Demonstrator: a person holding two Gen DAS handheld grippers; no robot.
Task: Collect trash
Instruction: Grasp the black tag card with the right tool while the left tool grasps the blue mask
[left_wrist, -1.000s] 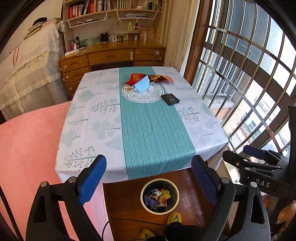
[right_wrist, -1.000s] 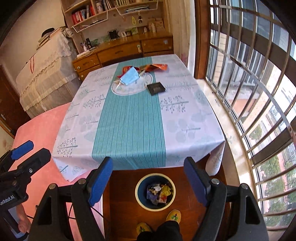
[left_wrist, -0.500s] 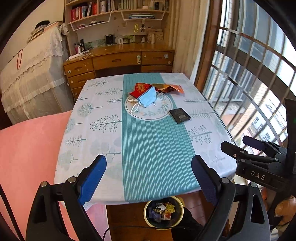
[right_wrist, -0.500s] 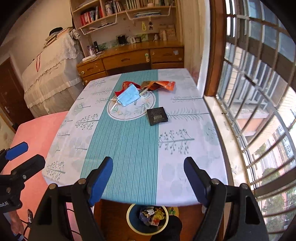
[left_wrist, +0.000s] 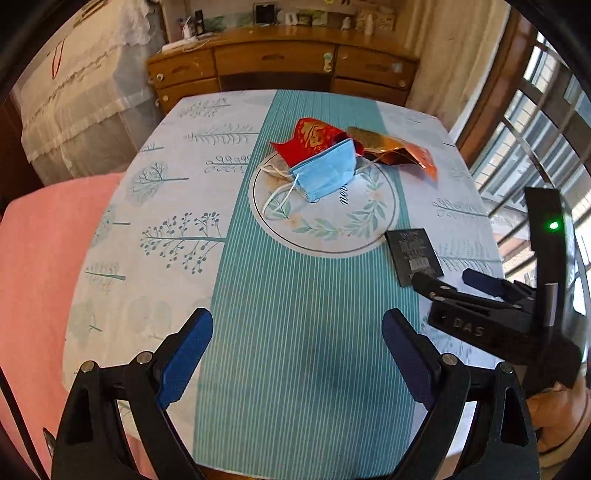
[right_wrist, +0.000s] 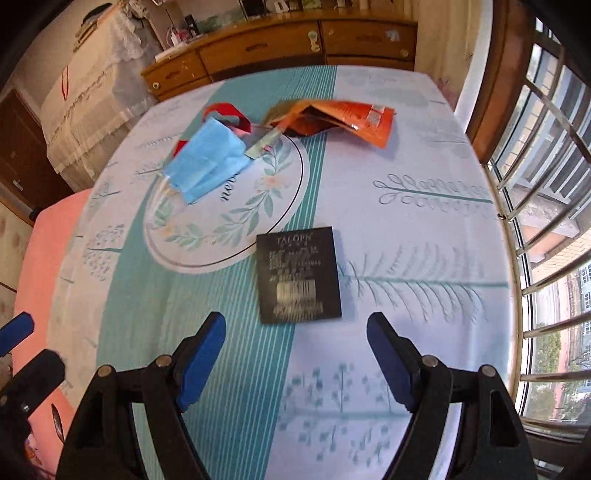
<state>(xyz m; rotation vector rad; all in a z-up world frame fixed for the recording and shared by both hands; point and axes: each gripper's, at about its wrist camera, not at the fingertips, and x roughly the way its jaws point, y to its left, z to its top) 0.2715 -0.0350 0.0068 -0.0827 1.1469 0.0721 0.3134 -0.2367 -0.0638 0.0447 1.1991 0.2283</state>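
Trash lies on the clothed table (left_wrist: 177, 280): a blue face mask (left_wrist: 325, 171) (right_wrist: 205, 162), a red packet (left_wrist: 314, 138), an orange wrapper (left_wrist: 406, 153) (right_wrist: 351, 118) and a flat black packet (left_wrist: 413, 256) (right_wrist: 298, 275). My left gripper (left_wrist: 297, 354) is open and empty over the near part of the teal stripe. My right gripper (right_wrist: 295, 356) is open and empty, just short of the black packet; it also shows in the left wrist view (left_wrist: 458, 288), its tips beside that packet.
A wooden desk (left_wrist: 280, 62) stands behind the table. A window with metal bars (right_wrist: 546, 206) runs along the right. A pink covered surface (left_wrist: 33, 266) lies to the left, a lace-covered bed (left_wrist: 74, 92) beyond it.
Both grippers have moved forward over the table toward the trash. The floor bin under the table edge has dropped out of view. The right gripper has come close to the black packet.
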